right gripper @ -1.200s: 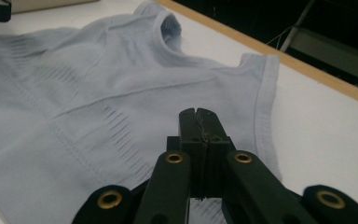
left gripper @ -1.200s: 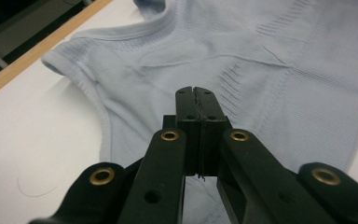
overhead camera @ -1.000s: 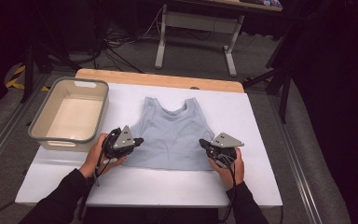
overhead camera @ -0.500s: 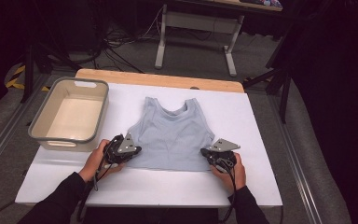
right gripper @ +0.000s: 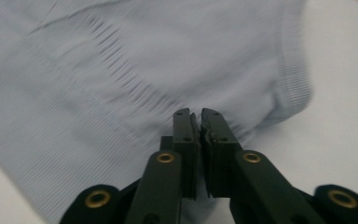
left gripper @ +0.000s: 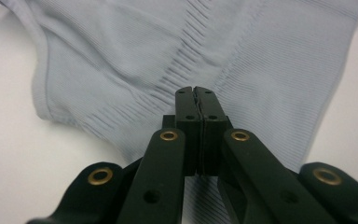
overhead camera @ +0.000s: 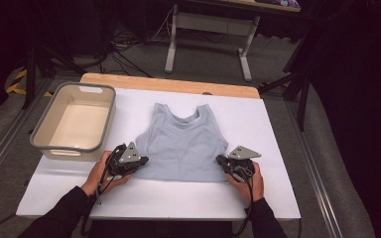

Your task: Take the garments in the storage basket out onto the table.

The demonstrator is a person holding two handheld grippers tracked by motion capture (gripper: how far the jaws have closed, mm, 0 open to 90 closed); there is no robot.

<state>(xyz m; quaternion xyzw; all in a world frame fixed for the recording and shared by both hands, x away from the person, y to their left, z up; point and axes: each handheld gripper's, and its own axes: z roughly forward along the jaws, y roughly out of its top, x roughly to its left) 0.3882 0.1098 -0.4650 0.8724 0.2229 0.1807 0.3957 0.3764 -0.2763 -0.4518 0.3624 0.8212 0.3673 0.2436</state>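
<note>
A pale grey top lies flat at the middle of the white desk, neck away from the person, hem nearest them. The left hand-held gripper sits at the top's lower left corner; in the left gripper view its jaws are clenched pad to pad above the ribbed fabric, and no cloth can be seen between them. The right hand-held gripper sits at the top's lower right corner; in the right gripper view its jaws stand a narrow crack apart, having just been opening, with the fabric beneath the tips and nothing visibly pinched. Whether either tip touches the cloth cannot be told. A beige tub stands on the desk to the left of the top, apart from it, with nothing seen inside. A wooden strip runs along the desk's far edge beyond the top. Further beyond, on the floor, are a grey frame and cables. Nothing lies on the top or between it and the grippers. No writing or label is legible on the top, tub or grippers.
</note>
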